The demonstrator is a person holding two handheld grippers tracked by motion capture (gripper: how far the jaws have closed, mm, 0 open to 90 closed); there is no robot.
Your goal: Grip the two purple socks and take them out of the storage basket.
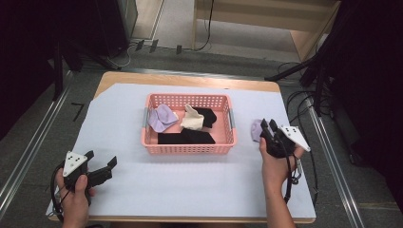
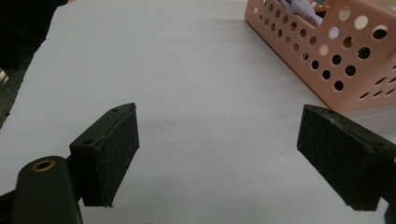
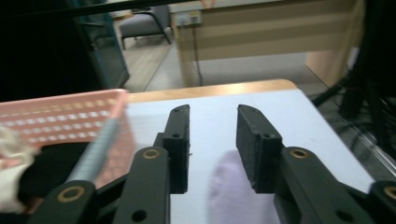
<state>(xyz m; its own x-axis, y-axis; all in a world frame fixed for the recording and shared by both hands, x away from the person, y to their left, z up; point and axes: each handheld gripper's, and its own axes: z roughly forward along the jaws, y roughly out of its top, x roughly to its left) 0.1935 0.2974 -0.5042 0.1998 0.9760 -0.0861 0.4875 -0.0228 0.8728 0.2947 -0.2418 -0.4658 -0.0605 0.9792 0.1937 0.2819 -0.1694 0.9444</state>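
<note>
Your right gripper (image 1: 267, 125) is hovering just right of the pink basket (image 1: 189, 148), its jaws standing partly apart with nothing clamped between them. A lavender sock (image 1: 256, 130) is lying on the white sheet (image 1: 190, 185) directly at those jaws; in the right gripper view the sock (image 3: 231, 191) is sitting low between and just under the two pads, though you cannot tell whether they are touching it. Your left gripper (image 1: 110, 164) is resting near the table's front left corner, well apart from the basket, jaws spread wide over bare sheet. Inside the basket are lying a lavender piece (image 1: 161, 118), a cream sock (image 1: 192, 118) and black socks (image 1: 186, 137).
</note>
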